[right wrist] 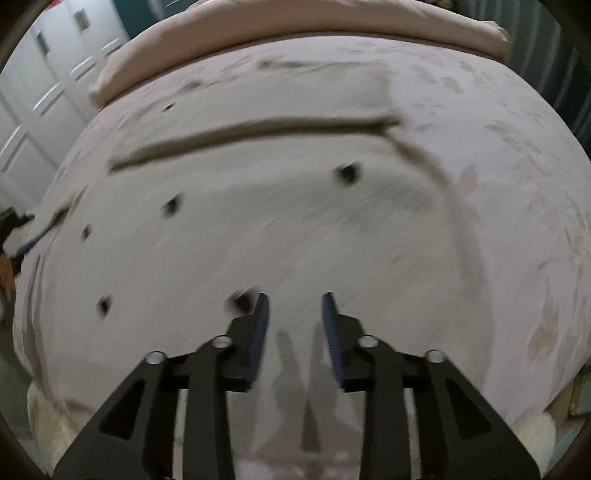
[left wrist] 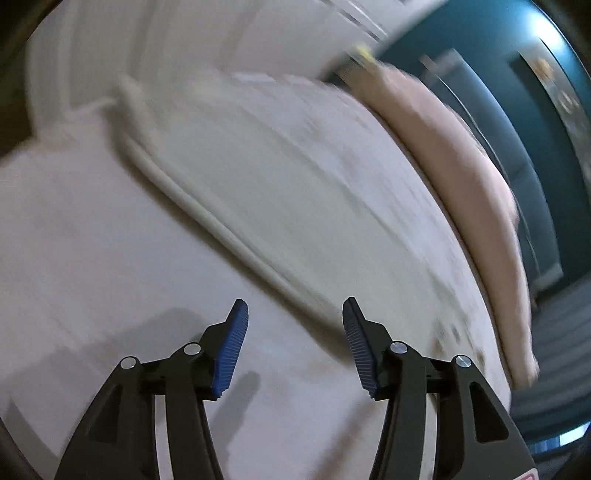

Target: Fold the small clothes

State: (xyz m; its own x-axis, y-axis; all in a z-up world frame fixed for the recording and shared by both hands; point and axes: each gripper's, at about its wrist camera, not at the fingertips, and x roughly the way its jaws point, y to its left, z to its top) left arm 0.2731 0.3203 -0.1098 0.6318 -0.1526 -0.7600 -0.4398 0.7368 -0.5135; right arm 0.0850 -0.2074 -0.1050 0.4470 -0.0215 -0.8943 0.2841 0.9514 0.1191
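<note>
both grippers (left wrist: 295,308) (right wrist: 295,301) agape, empty

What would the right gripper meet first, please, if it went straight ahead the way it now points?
Most likely the pale garment spread on the bed; the open right gripper points at its plain cloth, though blur leaves depth unclear.

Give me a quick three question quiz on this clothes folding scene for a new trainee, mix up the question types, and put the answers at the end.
1. True or false: the left gripper is clamping cloth between its jaws.
2. Multiple choice: the pale grey garment with small dark spots lies on A) a wooden floor, B) a pinkish patterned bedspread, C) a metal tray.
3. Fill in: beyond the bedspread's far edge lies a long ____-coloured pillow.

Key: 1 false, both the left gripper and the right gripper have jaws apart, holding nothing. 2 B. 3 peach.
</note>
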